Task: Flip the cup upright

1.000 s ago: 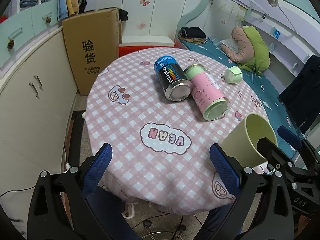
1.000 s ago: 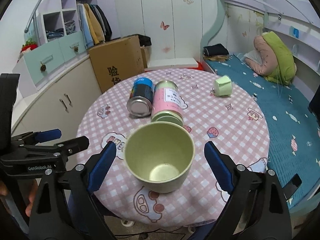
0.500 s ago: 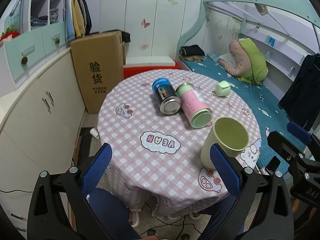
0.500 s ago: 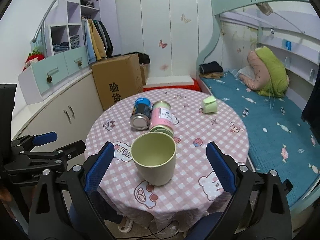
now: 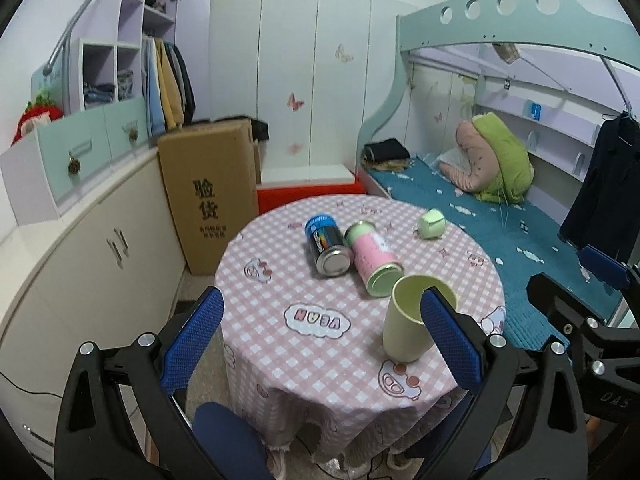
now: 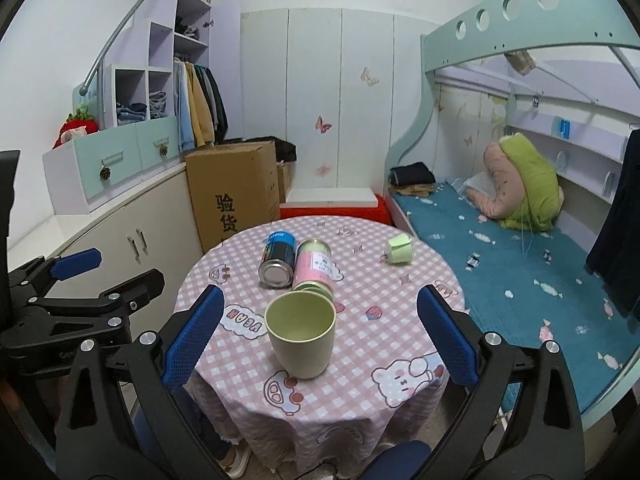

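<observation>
I see the pale green cup (image 6: 301,335) standing upright, mouth up, on the round table (image 6: 404,304) with the pink checked cloth, near the table's front edge and just in front of the two cans; its inside looks empty; it touches neither tool. My right gripper (image 6: 318,340) is spread wide and holds nothing — its blue pads (image 6: 192,334) frame the cup from well short of it; my left gripper (image 5: 322,338) is likewise wide apart and empty, off the table's front-left edge, with the cup (image 5: 408,320) partly behind its right pad in that view.

Behind the cup lie a pink can (image 6: 314,270) and a blue can (image 6: 278,262), both on their sides, touching each other near the table's middle; the pink can's open end comes very close to the cup, though I cannot tell if they touch. A small green mug (image 6: 399,250) lies tipped over near the far right edge.

I judge the flip itself done and the step in hand to be the release and retreat; the next move calls only for drawing both tools clear without nudging the cup toward the nearby front edge — unless the small mug also counts, which the task sentence does not settle.
</observation>
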